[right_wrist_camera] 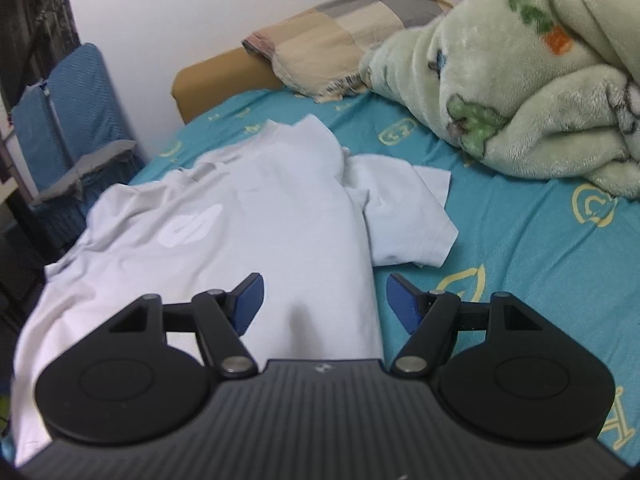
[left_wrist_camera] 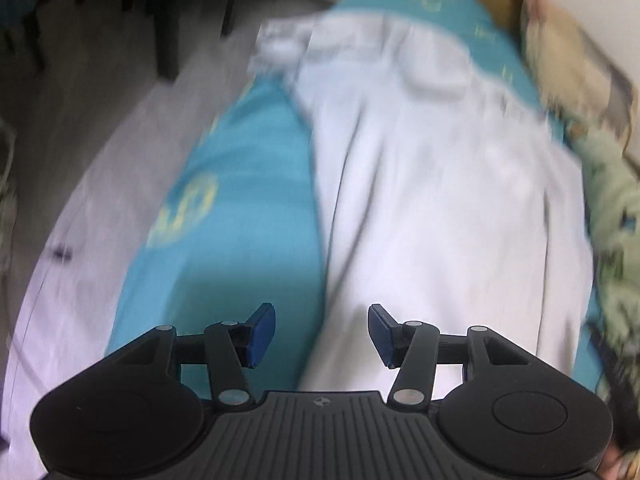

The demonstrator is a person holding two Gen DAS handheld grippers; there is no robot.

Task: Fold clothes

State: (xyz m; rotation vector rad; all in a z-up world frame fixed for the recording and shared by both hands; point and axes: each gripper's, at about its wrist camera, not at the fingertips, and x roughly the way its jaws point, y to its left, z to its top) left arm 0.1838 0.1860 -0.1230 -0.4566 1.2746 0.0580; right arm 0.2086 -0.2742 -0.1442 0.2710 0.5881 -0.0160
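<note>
The white shirt (right_wrist_camera: 256,216) lies spread mid-frame on the bed (right_wrist_camera: 520,248). Soft and limp, it is likely best pinched at its hem or sleeve. Both grippers, left (left_wrist_camera: 322,334) and right (right_wrist_camera: 324,302), have jaws open and empty.

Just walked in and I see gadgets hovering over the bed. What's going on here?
A person holds a two-finger gripper in each hand over a white T-shirt spread on the teal bedsheet, to fold it. The left gripper and the right gripper are both open, holding nothing. The shirt is not folded yet; one sleeve sticks out sideways. A green fleece blanket is bunched beside it.
</note>
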